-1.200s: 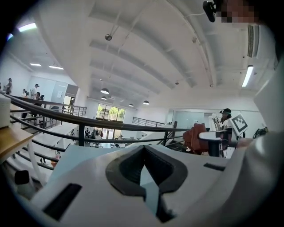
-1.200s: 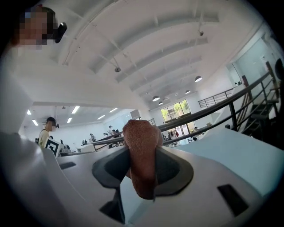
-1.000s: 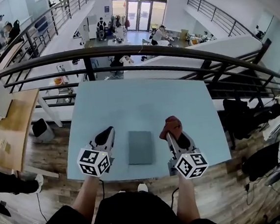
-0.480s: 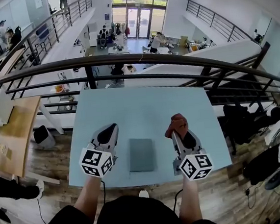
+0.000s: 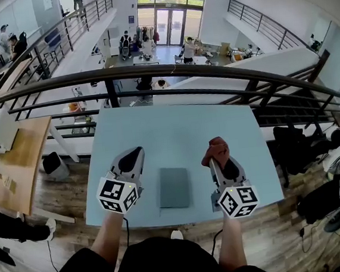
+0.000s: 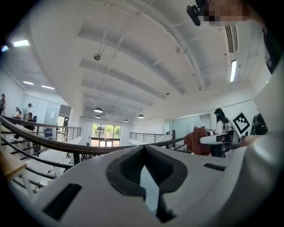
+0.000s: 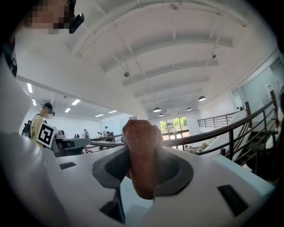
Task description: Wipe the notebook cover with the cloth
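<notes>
Both grippers seem to have crept a touch forward past the notebook (image 5: 174, 187) over the last second, and little else has changed. The notebook lies flat and closed on the pale blue worktop (image 5: 175, 132), near its front edge. The left gripper (image 5: 131, 160) hovers just left of the notebook with its fingers together and nothing between them. The right gripper (image 5: 218, 160) hovers just right of it with its fingers clamped on the reddish-brown cloth (image 5: 215, 149), which bunches up beyond the tips. No wiping has begun, since the cloth is off to the notebook's right and not touching the cover. To my eye the next move is to swing the cloth over the notebook's far edge and lower it until the wad, not the hard tips, presses on the cover. Then it should be drawn across in long, overlapping passes. A light notebook may slide under that drag, so resting the closed left fingers on its left margin would likely keep it still.
</notes>
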Demonstrator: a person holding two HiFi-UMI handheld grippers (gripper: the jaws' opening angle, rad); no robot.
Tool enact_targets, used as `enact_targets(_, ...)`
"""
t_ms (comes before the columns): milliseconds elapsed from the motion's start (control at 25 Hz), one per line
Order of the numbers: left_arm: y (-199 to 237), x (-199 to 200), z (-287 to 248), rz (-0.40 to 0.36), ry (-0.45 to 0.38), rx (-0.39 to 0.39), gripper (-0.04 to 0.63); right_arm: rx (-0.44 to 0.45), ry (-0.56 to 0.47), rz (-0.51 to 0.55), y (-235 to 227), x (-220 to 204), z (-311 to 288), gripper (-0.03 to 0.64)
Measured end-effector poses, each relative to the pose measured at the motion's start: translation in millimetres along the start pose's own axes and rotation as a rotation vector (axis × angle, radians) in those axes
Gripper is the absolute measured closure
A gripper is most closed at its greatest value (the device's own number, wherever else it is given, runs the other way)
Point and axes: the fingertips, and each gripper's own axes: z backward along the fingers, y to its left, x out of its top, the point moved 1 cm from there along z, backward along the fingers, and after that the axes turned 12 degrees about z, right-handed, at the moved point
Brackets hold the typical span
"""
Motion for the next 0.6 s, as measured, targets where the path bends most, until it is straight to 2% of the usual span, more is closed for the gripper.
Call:
enact_targets(320,3.4,10.0,2.2,0.001,-0.017,0.005,0.588,0.003,-0.012,0.006,2.2,7.1,-2.5,0.463)
enact_targets(600,4.9,3.7,6.6,0.006,-0.008,0.005,0.588,-0.001,0.003,0.006,5.5,0.2,0.4,0.463)
